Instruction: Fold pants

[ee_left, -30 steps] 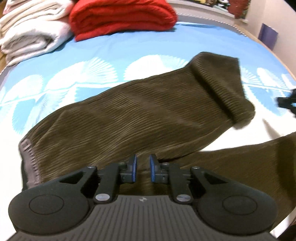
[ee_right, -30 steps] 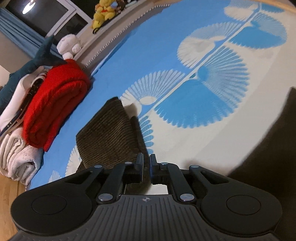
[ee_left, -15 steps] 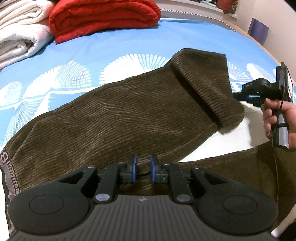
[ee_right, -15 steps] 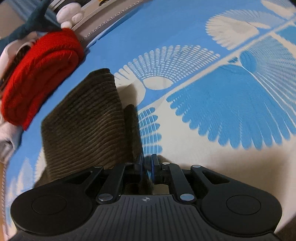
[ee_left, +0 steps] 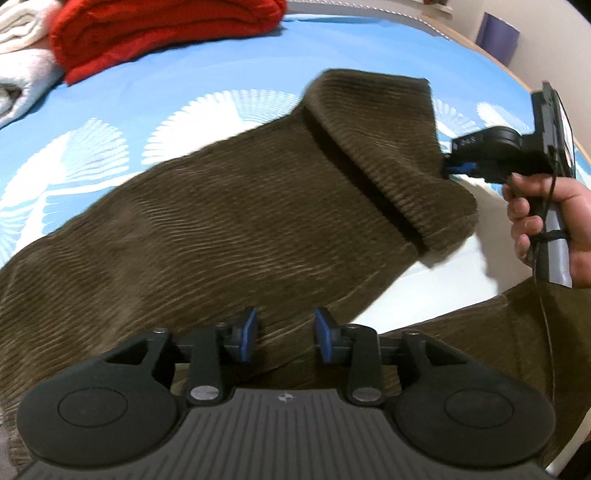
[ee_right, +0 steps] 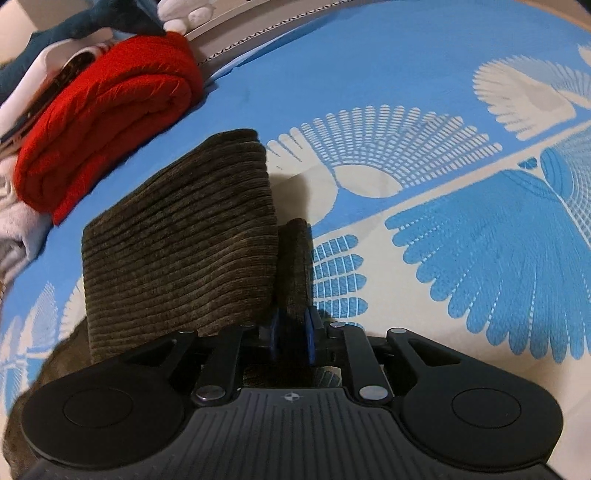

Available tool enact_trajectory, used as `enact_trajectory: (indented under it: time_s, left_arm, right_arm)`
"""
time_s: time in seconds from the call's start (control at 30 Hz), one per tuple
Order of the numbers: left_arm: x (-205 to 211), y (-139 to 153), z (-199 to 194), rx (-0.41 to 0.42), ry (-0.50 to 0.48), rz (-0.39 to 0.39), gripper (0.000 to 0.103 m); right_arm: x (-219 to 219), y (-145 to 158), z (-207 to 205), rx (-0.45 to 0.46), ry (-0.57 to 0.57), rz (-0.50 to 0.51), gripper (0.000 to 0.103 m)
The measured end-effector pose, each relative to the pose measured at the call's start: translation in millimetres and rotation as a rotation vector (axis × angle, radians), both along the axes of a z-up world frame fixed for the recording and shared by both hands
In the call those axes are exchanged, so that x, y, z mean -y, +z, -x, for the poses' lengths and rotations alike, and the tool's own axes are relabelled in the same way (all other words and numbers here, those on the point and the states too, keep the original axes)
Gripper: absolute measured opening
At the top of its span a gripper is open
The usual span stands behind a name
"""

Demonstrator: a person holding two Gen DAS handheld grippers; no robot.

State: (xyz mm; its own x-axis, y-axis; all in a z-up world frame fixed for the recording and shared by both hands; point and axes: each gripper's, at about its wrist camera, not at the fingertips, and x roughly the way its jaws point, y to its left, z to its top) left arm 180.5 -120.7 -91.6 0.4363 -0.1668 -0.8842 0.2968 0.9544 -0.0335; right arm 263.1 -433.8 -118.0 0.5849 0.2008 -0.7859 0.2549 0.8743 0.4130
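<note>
Two grippers were at work on the brown pants [ee_left: 229, 221], which lay spread out on the blue and white bed sheet [ee_left: 177, 96]. Closest to me, my left gripper [ee_left: 284, 334] hung just over the cloth with its jaws partly apart. They had just been opening, and the blue pads [ee_left: 245, 338] pressed on nothing, so I had let go there. My right gripper [ee_right: 291, 334] sat at the folded-over leg end [ee_right: 192, 240]. Its jaws had just been opening a little too, with a thin edge of cloth [ee_right: 295, 258] between them, but I could not tell if they still pinched it. In the left view I saw a hand [ee_left: 546, 218] holding that gripper beside the leg end. I thought the pants were soft, thick and floppy, not slippery, so they would sag and bunch when lifted. I judged the best spots to pinch were the hem corners and the waistband. Farther back lay a red blanket [ee_left: 155, 29] and a white one [ee_left: 22, 66], well apart from the pants.
</note>
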Motion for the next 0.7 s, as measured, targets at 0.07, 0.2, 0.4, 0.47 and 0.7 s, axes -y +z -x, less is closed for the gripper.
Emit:
enact_trajectory:
  time_s: [0.07, 0.2, 0.4, 0.47, 0.7]
  left_arm:
    - [13, -7, -3, -0.011, -0.029, 0.005, 0.048]
    - [37, -23, -11, 0.0, -0.078, -0.02, 0.056]
    - [51, -49, -19, 0.0, -0.114, -0.072, 0.051]
    - [49, -45, -21, -0.007, -0.117, -0.048, 0.022]
    - [35, -22, -21, 0.012, -0.114, -0.042, 0.0]
  right_arm:
    - [-5, 1, -1, 0.0, 0.014, 0.03, 0.016]
    - [-9, 5, -4, -0.016, 0.006, 0.058, 0.01]
    - [7, 26, -5, 0.015, -0.077, -0.022, 0.006]
    - [21, 40, -3, 0.049, -0.124, -0.071, 0.004]
    - [101, 126, 61, 0.322, -0.602, 0.037, 0.002]
